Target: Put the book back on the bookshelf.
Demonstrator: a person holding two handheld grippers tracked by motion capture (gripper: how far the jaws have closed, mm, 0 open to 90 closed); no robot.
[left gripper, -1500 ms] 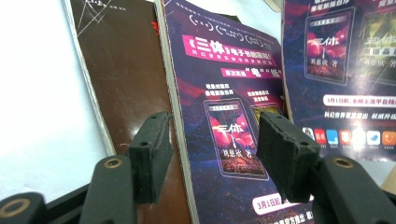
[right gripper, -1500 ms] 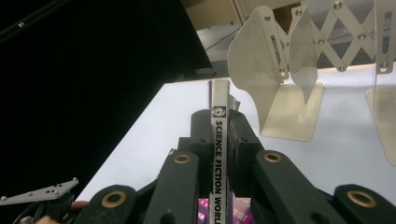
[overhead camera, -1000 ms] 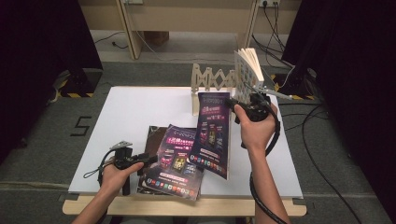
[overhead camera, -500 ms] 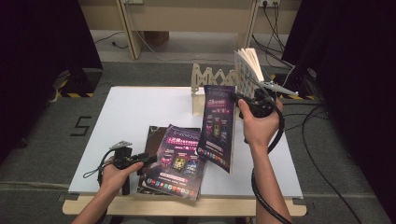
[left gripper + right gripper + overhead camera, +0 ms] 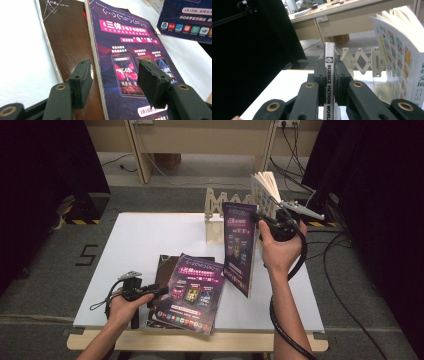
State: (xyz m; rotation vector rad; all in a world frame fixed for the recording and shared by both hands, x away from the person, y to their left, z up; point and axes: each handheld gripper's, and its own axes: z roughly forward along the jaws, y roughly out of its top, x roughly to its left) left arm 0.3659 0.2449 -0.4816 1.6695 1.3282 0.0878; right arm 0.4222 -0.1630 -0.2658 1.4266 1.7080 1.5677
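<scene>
Fingers of right gripper (image 5: 272, 223) clamped on spine of magazine (image 5: 240, 247), held upright above table (image 5: 150, 232) near its far right edge, just beside accordion rack (image 5: 220, 202) and standing book (image 5: 264, 190). Left gripper (image 5: 112, 82): jaws apart over flat magazine (image 5: 130, 50), gripping nothing. Advice: keep spine vertical, line it up with a free slot, lower straight, release only once seated.
</scene>
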